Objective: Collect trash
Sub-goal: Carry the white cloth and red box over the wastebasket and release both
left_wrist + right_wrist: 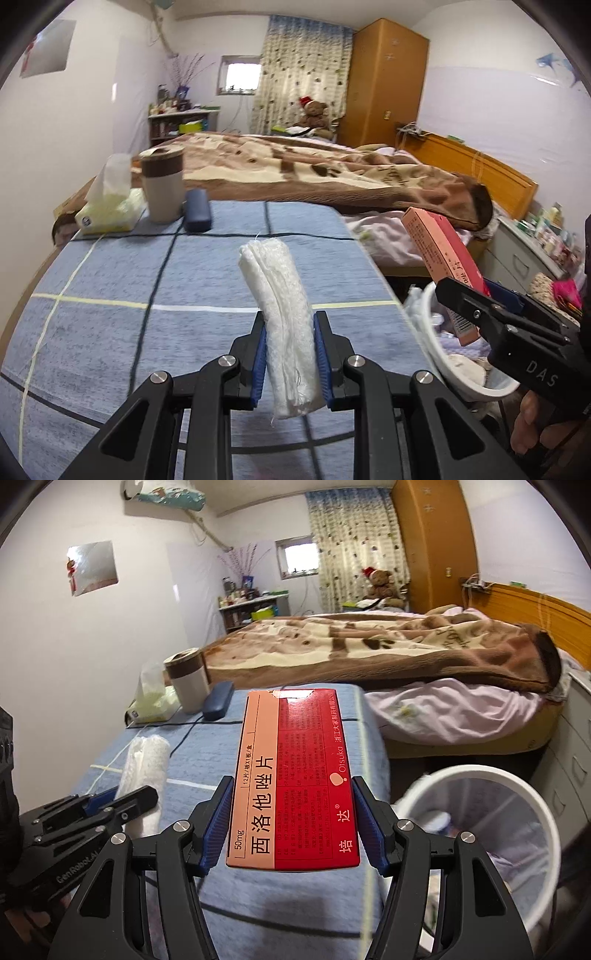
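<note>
My left gripper [290, 325] is shut on a white folded wad of tissue [277, 295], held upright above the blue checked tablecloth [110, 332]. My right gripper [293, 794] is shut on a red and pink medicine box [295, 775], held above the table's right edge. In the left wrist view that box [439, 254] and the right gripper [465, 299] hang over a white trash bin [443, 362]. The bin [517, 786], lined with a bag and holding some trash, stands on the floor to the right of the table. The left gripper [122, 797] and the tissue wad [147, 760] show at the left.
At the table's far end stand a tissue pack [110, 210], a beige and brown cup [164, 188] and a dark blue case [197, 210]. A bed with a brown blanket [332, 170] lies beyond. A drawer cabinet [576, 760] stands to the right of the bin.
</note>
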`<state>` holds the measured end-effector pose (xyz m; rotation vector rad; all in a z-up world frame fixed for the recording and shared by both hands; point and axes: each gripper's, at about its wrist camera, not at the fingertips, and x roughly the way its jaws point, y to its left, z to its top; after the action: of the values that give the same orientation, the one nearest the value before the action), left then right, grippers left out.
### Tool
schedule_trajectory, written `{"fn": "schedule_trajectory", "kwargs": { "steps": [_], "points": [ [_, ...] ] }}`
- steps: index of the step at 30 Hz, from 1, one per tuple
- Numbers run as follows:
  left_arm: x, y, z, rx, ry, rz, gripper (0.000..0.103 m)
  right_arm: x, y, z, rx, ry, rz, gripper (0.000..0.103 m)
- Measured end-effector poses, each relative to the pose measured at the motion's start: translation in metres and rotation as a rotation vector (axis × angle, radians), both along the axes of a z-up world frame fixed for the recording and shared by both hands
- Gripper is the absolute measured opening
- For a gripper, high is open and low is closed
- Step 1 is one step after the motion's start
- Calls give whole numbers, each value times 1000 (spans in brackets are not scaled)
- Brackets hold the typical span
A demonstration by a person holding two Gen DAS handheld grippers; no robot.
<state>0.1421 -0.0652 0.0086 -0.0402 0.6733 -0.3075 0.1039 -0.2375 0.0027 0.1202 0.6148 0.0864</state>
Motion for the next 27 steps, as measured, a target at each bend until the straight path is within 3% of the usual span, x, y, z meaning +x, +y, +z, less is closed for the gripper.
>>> {"fn": "schedule_trajectory", "kwargs": {
  "steps": [16,27],
  "points": [
    [-33,-101,16,-15,-45,-241,24,-47,-72,2,-9,-22,-236,63],
    [-44,-173,10,21,-40,-372,24,-56,-116,-13,-13,34,-357,63]
  ]
}}
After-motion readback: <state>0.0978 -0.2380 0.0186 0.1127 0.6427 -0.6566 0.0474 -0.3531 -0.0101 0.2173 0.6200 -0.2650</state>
